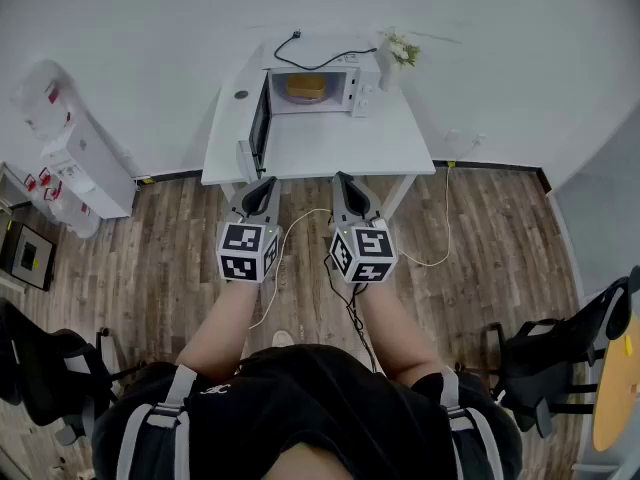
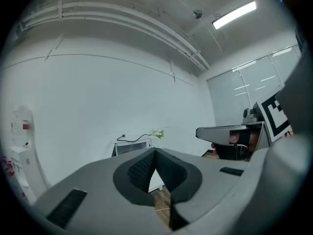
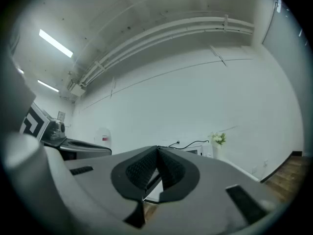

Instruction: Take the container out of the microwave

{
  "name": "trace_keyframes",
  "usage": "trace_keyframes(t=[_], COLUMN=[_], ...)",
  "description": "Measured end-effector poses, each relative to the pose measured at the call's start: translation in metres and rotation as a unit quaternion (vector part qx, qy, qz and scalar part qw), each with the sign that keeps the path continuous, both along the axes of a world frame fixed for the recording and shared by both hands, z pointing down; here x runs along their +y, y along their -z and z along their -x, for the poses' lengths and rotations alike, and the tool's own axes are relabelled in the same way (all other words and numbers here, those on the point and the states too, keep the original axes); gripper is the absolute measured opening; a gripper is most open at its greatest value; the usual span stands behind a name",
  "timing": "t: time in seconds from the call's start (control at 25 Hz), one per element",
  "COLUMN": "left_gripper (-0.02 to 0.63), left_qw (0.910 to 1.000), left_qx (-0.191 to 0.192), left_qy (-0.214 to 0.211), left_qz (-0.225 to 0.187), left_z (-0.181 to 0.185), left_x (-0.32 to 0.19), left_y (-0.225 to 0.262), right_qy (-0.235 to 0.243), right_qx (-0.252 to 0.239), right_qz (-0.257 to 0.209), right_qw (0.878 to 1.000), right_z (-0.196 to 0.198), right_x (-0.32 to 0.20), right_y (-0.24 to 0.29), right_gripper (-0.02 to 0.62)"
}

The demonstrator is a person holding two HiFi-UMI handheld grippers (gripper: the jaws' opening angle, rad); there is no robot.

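A white microwave [image 1: 330, 86] stands at the back of a white table [image 1: 330, 148], its door [image 1: 259, 121] swung open to the left. Inside it sits an orange-yellow container [image 1: 306, 87]. My left gripper [image 1: 266, 184] and right gripper [image 1: 343, 180] hover side by side over the floor just in front of the table's near edge, well short of the microwave. Both are shut with nothing held; their tips meet in the left gripper view [image 2: 154, 152] and the right gripper view [image 3: 157, 149]. The microwave [image 2: 132, 146] shows small beyond the left jaws.
A vase of white flowers [image 1: 393, 56] stands right of the microwave, whose black cord [image 1: 315, 60] runs behind it. A water dispenser [image 1: 75, 153] stands at the left wall. Black chairs [image 1: 560, 358] stand at right and lower left. Cables [image 1: 435, 238] trail on the wood floor.
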State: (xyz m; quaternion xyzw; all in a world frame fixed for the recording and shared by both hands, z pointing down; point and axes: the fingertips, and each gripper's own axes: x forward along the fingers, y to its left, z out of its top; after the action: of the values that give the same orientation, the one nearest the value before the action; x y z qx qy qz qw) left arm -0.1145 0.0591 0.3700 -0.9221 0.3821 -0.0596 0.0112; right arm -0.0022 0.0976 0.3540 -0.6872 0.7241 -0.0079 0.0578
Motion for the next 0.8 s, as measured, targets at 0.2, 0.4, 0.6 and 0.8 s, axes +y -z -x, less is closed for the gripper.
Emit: trace_keyframes(t=[0.2, 0.4, 0.6, 0.8], left_gripper=[0.005, 0.006, 0.005, 0.005], left_qw=[1.0, 0.9999, 0.9996, 0.9983], left_qx=[-0.001, 0.0, 0.001, -0.008], left_qy=[-0.006, -0.016, -0.028, -0.057], left_qz=[0.003, 0.0, 0.002, 0.005], left_z=[0.001, 0.004, 0.016, 0.027], left_x=[-0.001, -0.012, -0.027, -0.046], left_y=[-0.002, 0.0, -0.004, -0.017], right_qy=[0.001, -0.001, -0.008, -0.028], right_qx=[0.01, 0.006, 0.005, 0.001], right_qz=[0.008, 0.005, -0.001, 0.001], right_qw=[1.0, 1.0, 1.0, 1.0], right_z=[0.007, 0.015, 0.031, 0.049], right_x=[-0.003, -0.014, -0.029, -0.05], right_y=[-0.005, -0.006, -0.009, -0.023], right_gripper=[0.002, 0.002, 0.003, 0.002])
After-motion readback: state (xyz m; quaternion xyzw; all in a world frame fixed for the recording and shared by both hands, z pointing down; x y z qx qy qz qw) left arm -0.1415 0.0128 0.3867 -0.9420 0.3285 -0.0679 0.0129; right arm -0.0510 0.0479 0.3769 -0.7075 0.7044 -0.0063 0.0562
